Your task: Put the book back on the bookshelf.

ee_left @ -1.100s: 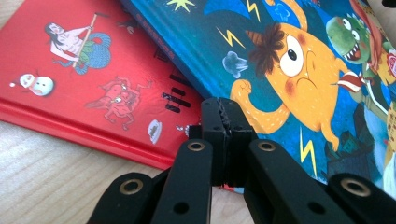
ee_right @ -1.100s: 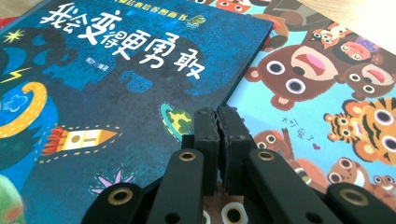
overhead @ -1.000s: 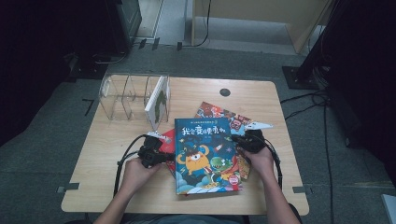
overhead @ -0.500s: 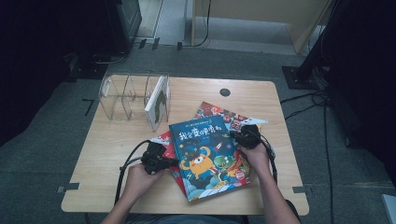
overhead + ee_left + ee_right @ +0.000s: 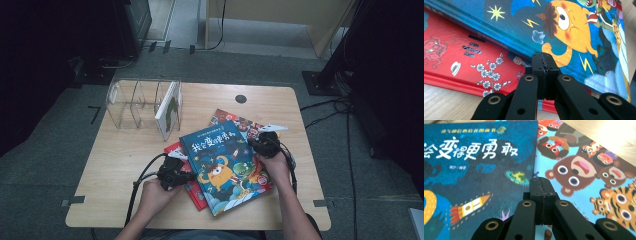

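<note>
A blue picture book (image 5: 225, 165) with an orange monster on its cover lies askew on top of a red book (image 5: 176, 149) and a colourful animal book (image 5: 234, 119). My left gripper (image 5: 189, 176) is shut with nothing in it, and its tip (image 5: 545, 62) is against the blue book's (image 5: 564, 25) left edge, above the red book (image 5: 461, 57). My right gripper (image 5: 254, 143) is shut too, also holding nothing. Its tip (image 5: 540, 182) rests at the blue book's (image 5: 474, 170) right edge, over the animal book (image 5: 586, 170).
A clear plastic book rack (image 5: 131, 102) stands at the back left of the wooden table (image 5: 125, 160), with one white book (image 5: 168, 110) upright in its right slot. A round cable hole (image 5: 241, 99) sits near the far edge.
The blue book has turned counter-clockwise on the stack, its bottom swinging right. The left gripper has slid right along with it. The right gripper has barely shifted.
</note>
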The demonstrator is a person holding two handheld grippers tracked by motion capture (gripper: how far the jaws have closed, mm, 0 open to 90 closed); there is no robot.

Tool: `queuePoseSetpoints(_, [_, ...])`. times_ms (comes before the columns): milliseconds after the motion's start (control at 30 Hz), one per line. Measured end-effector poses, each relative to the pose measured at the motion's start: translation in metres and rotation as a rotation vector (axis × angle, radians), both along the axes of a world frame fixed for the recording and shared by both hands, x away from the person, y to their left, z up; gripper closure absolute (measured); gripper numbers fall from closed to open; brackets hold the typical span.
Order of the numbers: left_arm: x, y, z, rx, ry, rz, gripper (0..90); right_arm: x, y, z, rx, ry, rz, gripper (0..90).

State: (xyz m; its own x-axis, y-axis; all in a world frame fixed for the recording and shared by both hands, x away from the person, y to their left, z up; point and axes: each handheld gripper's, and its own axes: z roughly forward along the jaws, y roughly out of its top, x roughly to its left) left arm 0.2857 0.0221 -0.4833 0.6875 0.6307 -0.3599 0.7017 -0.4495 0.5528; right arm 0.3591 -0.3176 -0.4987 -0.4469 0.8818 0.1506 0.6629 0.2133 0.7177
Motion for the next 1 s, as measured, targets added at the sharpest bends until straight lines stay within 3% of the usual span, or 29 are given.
queuePoseSetpoints(200, [-0.002, -0.002, -0.001, -0.008, 0.007, -0.001, 90.0, 0.003, 0.005, -0.003, -0.012, -0.009, -0.028, 90.0])
queuePoseSetpoints(333, [-0.006, -0.005, -0.001, -0.013, -0.002, 0.007, 90.0, 0.011, 0.011, -0.003, -0.018, -0.024, -0.016, 90.0])
queuePoseSetpoints(500, [-0.007, -0.013, -0.002, -0.024, -0.001, 0.011, 90.0, 0.014, 0.005, 0.0, -0.016, -0.017, -0.022, 89.3])
queuePoseSetpoints(667, [-0.006, -0.024, -0.002, -0.024, -0.008, -0.005, 90.0, 0.007, -0.002, 0.006, -0.004, -0.017, -0.016, 87.8])
queuePoseSetpoints(800, [-0.001, -0.029, -0.001, -0.031, 0.01, -0.029, 90.0, -0.002, -0.006, 0.006, 0.006, -0.026, -0.006, 88.0])
queuePoseSetpoints(1000, [0.013, -0.013, 0.006, -0.027, 0.012, -0.006, 90.0, -0.02, -0.014, 0.006, 0.043, -0.038, -0.01, 90.0])
